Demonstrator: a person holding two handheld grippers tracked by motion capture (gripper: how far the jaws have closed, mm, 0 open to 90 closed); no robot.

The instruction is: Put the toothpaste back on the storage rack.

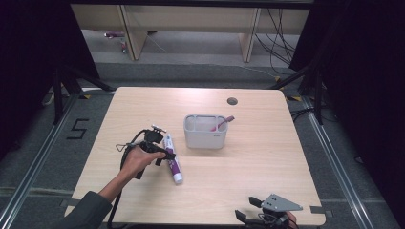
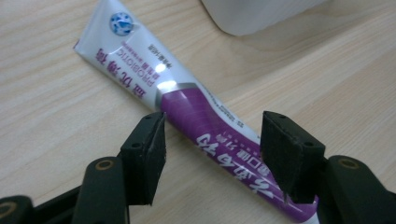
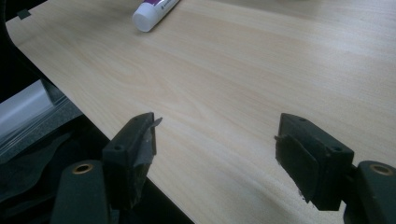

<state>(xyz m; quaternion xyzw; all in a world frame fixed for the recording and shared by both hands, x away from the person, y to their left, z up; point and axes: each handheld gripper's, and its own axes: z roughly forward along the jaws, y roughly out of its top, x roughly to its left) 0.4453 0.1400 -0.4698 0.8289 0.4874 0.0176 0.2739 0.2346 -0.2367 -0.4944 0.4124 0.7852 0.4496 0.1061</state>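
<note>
Beside the grey bin (image 1: 205, 132), the left tool (image 2: 212, 140) straddles the toothpaste tube (image 2: 187, 105), released.

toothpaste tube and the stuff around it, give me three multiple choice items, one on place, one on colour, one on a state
1. Where does the toothpaste tube lie?
A. inside the grey caddy
B. flat on the table, left of the grey caddy
C. on the floor

2. What colours is the tube?
A. white and purple
B. green and yellow
C. all black

3. How does the left gripper stand?
A. clamped on the tube
B. jaws apart, tube between them, pads off it
C. shut on nothing

Key: 1 B, the high view shows it on the table beside the grey caddy. 2 A, the left gripper view shows both colours. 3 B, gaps show at both pads.
</note>
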